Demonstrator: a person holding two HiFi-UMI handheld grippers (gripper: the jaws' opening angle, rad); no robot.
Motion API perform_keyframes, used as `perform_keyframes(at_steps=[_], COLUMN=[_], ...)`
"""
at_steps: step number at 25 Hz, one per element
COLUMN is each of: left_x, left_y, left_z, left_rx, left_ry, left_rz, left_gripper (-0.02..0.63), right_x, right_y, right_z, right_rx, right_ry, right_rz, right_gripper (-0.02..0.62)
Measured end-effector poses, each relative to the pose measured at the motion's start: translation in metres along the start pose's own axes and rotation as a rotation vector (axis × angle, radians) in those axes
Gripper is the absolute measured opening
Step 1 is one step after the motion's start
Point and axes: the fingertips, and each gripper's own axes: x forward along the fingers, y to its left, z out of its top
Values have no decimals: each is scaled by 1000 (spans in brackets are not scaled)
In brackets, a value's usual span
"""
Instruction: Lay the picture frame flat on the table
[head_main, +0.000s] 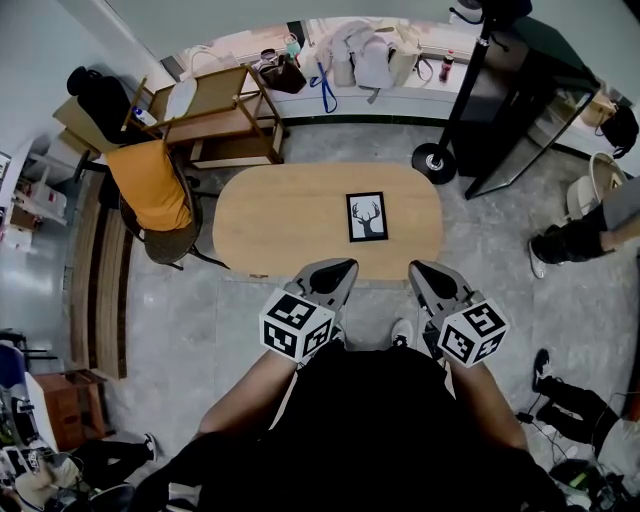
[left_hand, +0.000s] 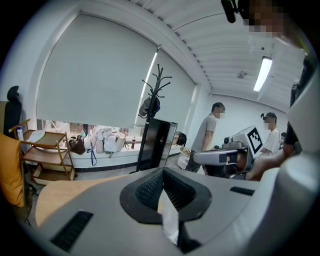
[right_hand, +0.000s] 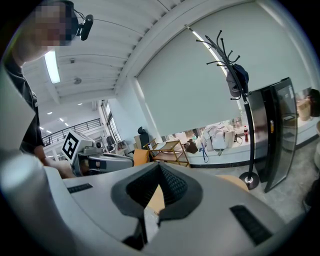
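left gripper (head_main: 345, 268), right gripper (head_main: 418, 268): fingers together | picture frame (head_main: 366, 217) flat, inside table (head_main: 280, 220) edges

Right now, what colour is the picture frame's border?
Black on the picture frame, around a white deer print; head view.

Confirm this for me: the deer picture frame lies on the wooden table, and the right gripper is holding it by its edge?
Not quite. The picture frame does lie on the wooden table, but the right gripper is not holding it. The head view shows the gripper at the table's near edge, apart from the frame, with its jaws shut on nothing.
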Motion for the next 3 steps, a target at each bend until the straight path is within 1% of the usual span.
perform_keyframes(at_steps=[3], left_x=[1], left_y=[0], left_z=[0], left_rx=[1], left_ry=[2], left_rz=[0], left_gripper=[0], right_x=[0], right_y=[-2], right_z=[-1], right_rx=[2], right_ry=[4], right_rz=[-1], right_gripper=[0])
